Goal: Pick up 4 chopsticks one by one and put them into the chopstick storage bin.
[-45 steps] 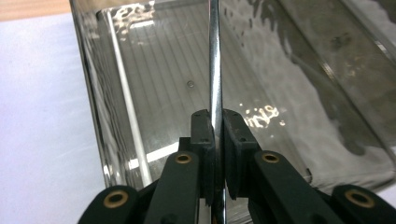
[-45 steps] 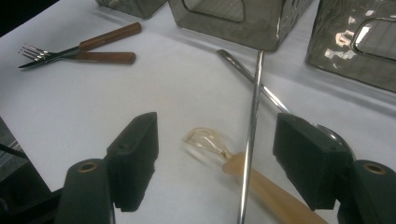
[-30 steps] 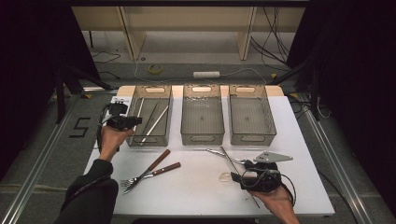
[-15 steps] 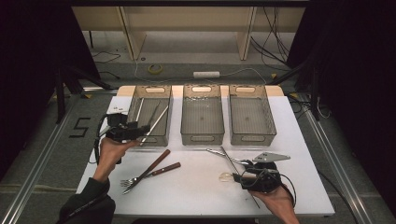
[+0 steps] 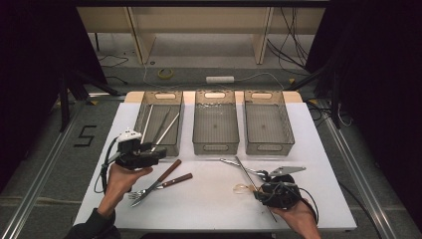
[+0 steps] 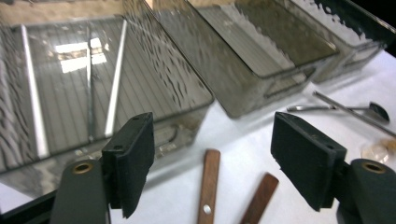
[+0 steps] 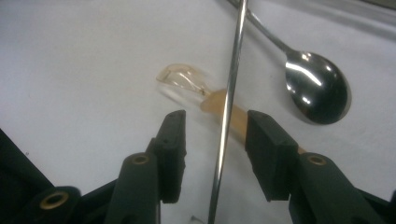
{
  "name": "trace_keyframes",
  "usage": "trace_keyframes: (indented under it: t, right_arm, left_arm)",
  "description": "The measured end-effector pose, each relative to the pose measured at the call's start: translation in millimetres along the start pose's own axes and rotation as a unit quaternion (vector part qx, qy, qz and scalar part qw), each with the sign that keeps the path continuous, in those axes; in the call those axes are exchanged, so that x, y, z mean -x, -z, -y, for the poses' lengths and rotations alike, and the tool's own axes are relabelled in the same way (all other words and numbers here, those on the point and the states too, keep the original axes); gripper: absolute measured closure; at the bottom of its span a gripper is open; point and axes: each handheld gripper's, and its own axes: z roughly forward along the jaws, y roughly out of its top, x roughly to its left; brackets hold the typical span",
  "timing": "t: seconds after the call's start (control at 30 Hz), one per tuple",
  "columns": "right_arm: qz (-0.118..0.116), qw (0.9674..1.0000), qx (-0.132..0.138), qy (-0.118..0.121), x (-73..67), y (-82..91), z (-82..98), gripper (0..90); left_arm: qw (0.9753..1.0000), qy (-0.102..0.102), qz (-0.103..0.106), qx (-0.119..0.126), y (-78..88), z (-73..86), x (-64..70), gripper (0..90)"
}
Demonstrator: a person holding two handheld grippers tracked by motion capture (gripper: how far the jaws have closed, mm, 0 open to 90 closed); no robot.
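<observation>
My left gripper [image 5: 157, 154] hovers open at the near end of the left bin [image 5: 164, 95], which holds several metal rods [image 6: 114, 79]. Its jaws have just been opening, and in the left gripper view [image 6: 212, 140] nothing is between them; two wooden handles [image 6: 210, 182] lie below. My right gripper [image 5: 259, 190] is low over the table at the front right. Its jaws [image 7: 215, 126] have just been closing and stand either side of a thin metal rod [image 7: 233, 70] without touching it. The rod lies across a clear amber plastic spoon [image 7: 180, 77].
A metal spoon [image 7: 317, 88] lies just right of the rod, with a cake server [image 5: 286, 171] beyond it. A wooden-handled fork [image 5: 144, 191] and knife [image 5: 166, 172] lie near the left hand. The middle bin [image 5: 215, 147] and right bin [image 5: 268, 147] hold nothing.
The left hand has drawn back from beside the left bin toward the near edge, with its jaws wider. The right hand has stayed put while its jaws narrowed around the rod.
</observation>
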Motion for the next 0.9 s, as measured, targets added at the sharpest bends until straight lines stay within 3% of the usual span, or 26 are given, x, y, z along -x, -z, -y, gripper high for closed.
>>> trace_keyframes:
  t: [0.33, 0.57, 0.9]
  right_arm:
    - [0.002, 0.9997, -0.022, 0.005, 0.4, -5.1, 3.0, 66.2]
    - [0.0, 0.9994, -0.035, 0.006, -0.1, -10.2, 3.7, 70.6]
    - [0.003, 0.9987, -0.05, 0.001, 2.8, -16.3, 4.3, 77.1]
  left_arm:
    - [0.9992, -0.024, 0.031, 0.012, 6.0, 19.4, 17.3, 27.1]
    - [0.9977, -0.04, 0.054, 0.006, 6.6, 30.0, 34.2, 26.5]
    - [0.997, -0.047, 0.061, -0.003, 3.5, 32.8, 38.7, 26.3]
